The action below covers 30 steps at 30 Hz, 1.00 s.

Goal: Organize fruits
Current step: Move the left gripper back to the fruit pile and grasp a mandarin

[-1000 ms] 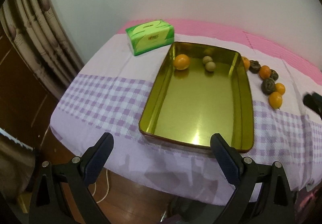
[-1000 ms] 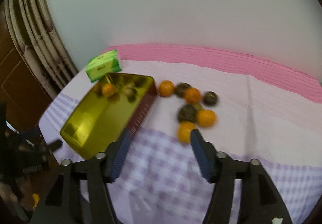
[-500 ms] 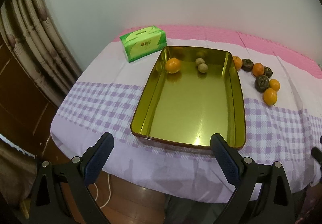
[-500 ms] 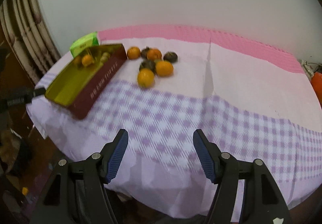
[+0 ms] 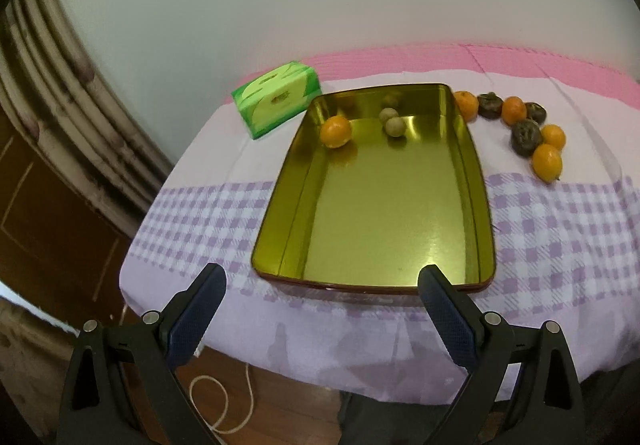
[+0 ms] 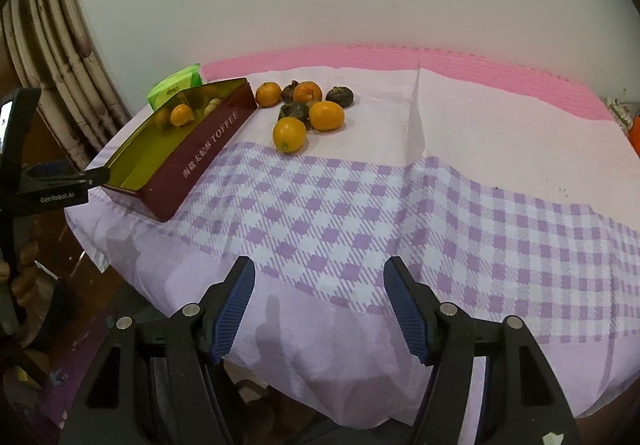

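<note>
While both tongs [image 5: 320, 309] [image 6: 319, 305] are hanging open and empty, the nearest orange [image 6: 289, 134] is risking rolling off the desk [image 6: 400, 205] if nudged.

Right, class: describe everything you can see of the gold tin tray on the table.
The tin tray is a shallow rectangular metal box with a shiny gold inside and a dark red outer wall printed TOFFEE. It lies flat and open on the checked tablecloth, holding one orange and two small greenish fruits at its far end.
</note>
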{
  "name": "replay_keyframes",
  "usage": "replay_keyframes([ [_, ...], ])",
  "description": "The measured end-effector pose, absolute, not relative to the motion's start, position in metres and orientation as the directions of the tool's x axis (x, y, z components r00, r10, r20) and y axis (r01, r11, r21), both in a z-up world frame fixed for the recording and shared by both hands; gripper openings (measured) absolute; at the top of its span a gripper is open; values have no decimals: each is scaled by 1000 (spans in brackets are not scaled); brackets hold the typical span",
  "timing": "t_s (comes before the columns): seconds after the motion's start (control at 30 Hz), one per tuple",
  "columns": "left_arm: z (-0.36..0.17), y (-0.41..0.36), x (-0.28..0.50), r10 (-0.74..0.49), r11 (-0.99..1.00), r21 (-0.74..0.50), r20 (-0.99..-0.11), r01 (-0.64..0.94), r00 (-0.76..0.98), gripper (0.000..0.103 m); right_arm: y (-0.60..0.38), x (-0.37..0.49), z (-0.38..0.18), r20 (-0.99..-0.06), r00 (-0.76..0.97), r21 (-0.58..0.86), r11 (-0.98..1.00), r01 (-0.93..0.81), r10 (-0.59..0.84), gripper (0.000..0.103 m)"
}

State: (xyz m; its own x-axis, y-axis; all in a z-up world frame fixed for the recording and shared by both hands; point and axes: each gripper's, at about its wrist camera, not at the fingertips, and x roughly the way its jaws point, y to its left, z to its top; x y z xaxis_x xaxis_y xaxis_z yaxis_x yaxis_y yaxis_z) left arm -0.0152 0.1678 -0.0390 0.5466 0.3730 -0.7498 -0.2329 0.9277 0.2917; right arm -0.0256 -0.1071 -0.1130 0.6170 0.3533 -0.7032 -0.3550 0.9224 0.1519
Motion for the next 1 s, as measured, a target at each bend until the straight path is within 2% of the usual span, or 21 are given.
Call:
replay_keyframes([
  [0.23, -35, 139, -11, 408, 910, 368, -711, -192, 572, 96, -137, -20, -123, -696, 608, 251, 923, -292, 382, 64],
  [0.37, -24, 117, -2, 344, 932, 342, -720, -123, 603, 96, -149, -17, -112, -676, 624, 278, 920, -276, 392, 64],
  [0.53, -7, 80, 21, 114, 971, 220, -768, 93, 630, 96, -158, -19, -88, -621, 660, 307, 906, -291, 422, 64],
  [0.7, -5, 44, 60, -126, 965, 26, -824, 260, 552, 96, -166, -18, -76, -598, 658, 349, 888, -300, 458, 65],
  [0.8, -22, 27, 92, -174, 963, -47, -859, 265, 481, 96, -170, -16, -73, -593, 652, 374, 879, -296, 472, 70],
  [0.87, -36, 21, 109, -165, 967, -55, -879, 248, 448, 95, -175, -15, -70, -584, 655, 391, 873, -290, 479, 72],
  [1.0, -65, 18, 133, -149, 974, -69, -912, 215, 382, 81, -186, -12, -67, -569, 664, 420, 865, -273, 486, 74],
])
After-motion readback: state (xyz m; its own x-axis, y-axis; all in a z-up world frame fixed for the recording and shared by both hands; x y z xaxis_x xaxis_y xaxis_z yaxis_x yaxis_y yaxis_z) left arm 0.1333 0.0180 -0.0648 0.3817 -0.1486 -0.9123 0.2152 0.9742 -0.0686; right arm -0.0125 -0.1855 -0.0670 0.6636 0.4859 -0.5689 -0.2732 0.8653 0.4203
